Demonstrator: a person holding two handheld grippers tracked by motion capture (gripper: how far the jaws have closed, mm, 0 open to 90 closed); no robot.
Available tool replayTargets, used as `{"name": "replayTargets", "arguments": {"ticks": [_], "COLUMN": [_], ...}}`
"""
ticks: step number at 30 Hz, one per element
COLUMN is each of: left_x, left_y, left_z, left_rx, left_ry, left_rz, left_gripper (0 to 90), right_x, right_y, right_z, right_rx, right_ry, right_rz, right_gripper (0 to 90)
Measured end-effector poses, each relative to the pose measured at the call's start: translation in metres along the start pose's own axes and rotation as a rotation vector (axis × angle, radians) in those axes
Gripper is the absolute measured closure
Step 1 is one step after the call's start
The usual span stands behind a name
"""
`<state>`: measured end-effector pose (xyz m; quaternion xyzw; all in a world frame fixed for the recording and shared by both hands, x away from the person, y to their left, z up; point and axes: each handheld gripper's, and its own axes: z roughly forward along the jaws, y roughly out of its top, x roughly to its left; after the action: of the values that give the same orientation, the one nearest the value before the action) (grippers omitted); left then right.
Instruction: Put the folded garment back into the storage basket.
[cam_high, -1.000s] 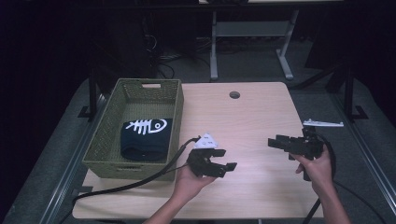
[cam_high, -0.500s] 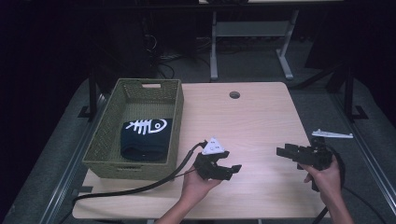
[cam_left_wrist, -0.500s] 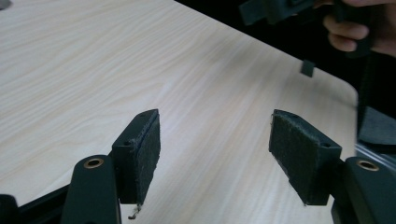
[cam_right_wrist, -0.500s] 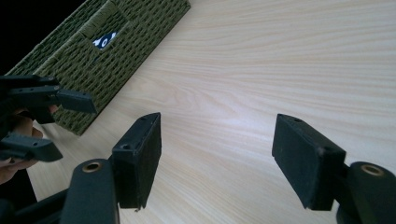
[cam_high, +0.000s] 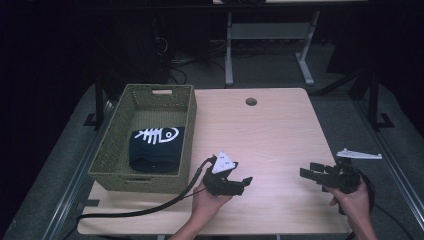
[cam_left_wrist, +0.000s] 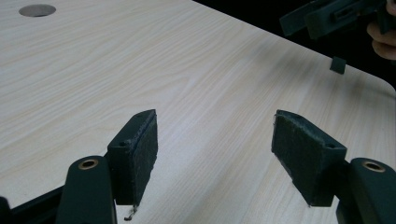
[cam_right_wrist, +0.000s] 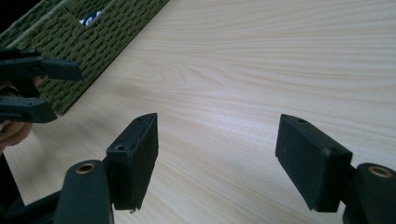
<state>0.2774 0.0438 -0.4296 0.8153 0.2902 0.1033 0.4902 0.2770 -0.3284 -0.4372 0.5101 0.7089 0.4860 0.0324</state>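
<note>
A folded dark garment with a white fish-bone print (cam_high: 155, 145) lies inside the green woven basket (cam_high: 116, 130) at the table's left. My left gripper (cam_high: 245, 182) hovers just right of the basket's near corner, open and empty, its pads (cam_left_wrist: 140, 149) spread over bare wood. My right gripper (cam_high: 309, 175) is held near the table's front right corner, open too, with nothing between its pads (cam_right_wrist: 135, 158). In the right gripper view the basket (cam_right_wrist: 93, 42) and the other gripper (cam_right_wrist: 32, 88) lie at the left.
The light wooden table (cam_high: 270, 135) has a round cable hole (cam_high: 251, 101) near its far edge. A cable (cam_high: 150, 207) trails from the left gripper off the front left. A grey desk frame (cam_high: 270, 35) stands beyond the table on dark floor.
Both grippers have drawn back toward the table's near edge. The right one has dropped lower and nearer the front right corner. Both stay open.
</note>
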Motion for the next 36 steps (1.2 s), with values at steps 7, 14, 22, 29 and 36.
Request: {"name": "replayTargets", "arguments": {"ticks": [7,14,22,29,36], "left_x": [0.003,-0.001,-0.004,-0.005,-0.007], "left_y": [-0.009,-0.017,-0.022,-0.031,-0.036], "left_z": [-0.001,-0.005,-0.007,-0.015,-0.019], "left_rx": [-0.004,0.004,0.008,-0.014,-0.032], "left_ry": [0.01,0.039,0.057,0.078,0.082], "left_rz": [-0.015,0.017,0.031,0.021,0.026], "left_gripper": [32.4,31.8,31.4,31.8,32.1], "right_x": [0.004,0.008,0.012,0.018,0.023], "right_y": [-0.01,-0.018,-0.033,-0.043,-0.05], "right_z": [-0.001,-0.002,-0.005,-0.009,-0.01], "right_rx": [0.006,0.011,0.008,-0.006,-0.013], "right_ry": [-0.012,-0.016,-0.024,-0.028,-0.038], "right_rz": [-0.011,-0.021,-0.022,-0.045,-0.056], "right_gripper": [29.1,28.5,27.7,27.7,27.3]}}
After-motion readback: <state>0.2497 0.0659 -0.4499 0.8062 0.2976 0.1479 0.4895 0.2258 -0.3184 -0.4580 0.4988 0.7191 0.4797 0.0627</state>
